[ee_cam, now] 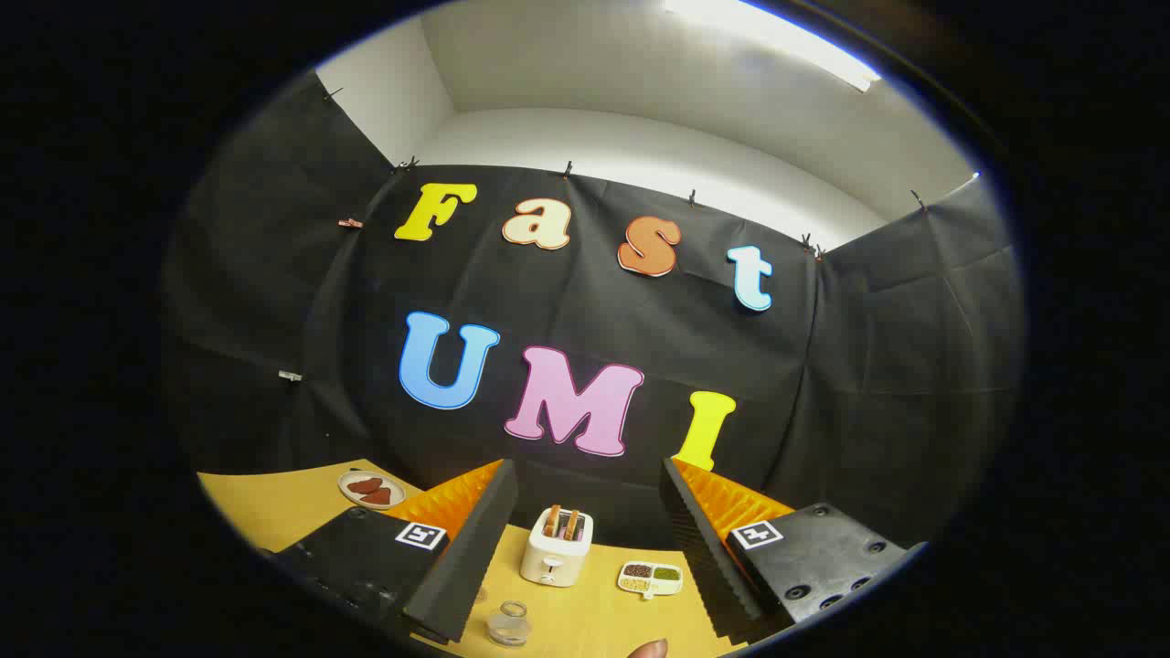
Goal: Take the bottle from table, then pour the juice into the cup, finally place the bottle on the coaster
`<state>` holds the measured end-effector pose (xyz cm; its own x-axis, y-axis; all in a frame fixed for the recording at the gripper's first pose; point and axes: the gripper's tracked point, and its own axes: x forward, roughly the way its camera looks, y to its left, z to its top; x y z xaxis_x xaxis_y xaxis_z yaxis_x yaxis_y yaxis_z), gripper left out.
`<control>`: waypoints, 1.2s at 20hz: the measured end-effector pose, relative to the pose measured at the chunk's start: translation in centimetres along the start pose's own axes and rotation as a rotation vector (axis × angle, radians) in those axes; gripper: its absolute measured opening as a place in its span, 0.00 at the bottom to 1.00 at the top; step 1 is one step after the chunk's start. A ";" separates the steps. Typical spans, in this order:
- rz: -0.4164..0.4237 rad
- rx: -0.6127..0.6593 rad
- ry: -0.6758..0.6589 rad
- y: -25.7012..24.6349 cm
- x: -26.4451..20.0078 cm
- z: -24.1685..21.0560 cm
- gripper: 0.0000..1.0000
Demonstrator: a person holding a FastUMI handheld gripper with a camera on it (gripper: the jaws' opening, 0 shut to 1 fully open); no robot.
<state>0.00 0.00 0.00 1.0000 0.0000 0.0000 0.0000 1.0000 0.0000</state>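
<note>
1. Gripper (585,548) is spread wide, nothing between its fingers, high over the desk (274,512).
2. Clear glass cup (508,625) sits just ahead, before the toaster (557,546).
3. Cup's probably fragile and slippery.

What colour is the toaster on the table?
White, with toast in its slots; toaster sits beyond the open claw, gripper view.

A ceiling strip light (772,41) glares white overhead, washing the upper wall pale — the black cloth below stays dim and matte. Fisheye bending curves the edges strongly, while the yellow table (265,512) is evenly lit and sharp, with soft shadows.
</note>
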 end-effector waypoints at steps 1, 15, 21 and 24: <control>0.017 0.007 0.006 0.5 -0.1 -0.2 0.97; 0.122 0.042 0.045 4.4 0.1 -3.7 0.97; 0.119 0.056 0.060 4.8 0.2 -5.3 0.97; 0.105 0.069 0.071 4.8 -0.1 -6.8 0.97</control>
<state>-0.10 4.81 -6.78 0.9920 0.1073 -0.0671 -0.1024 0.9921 0.0726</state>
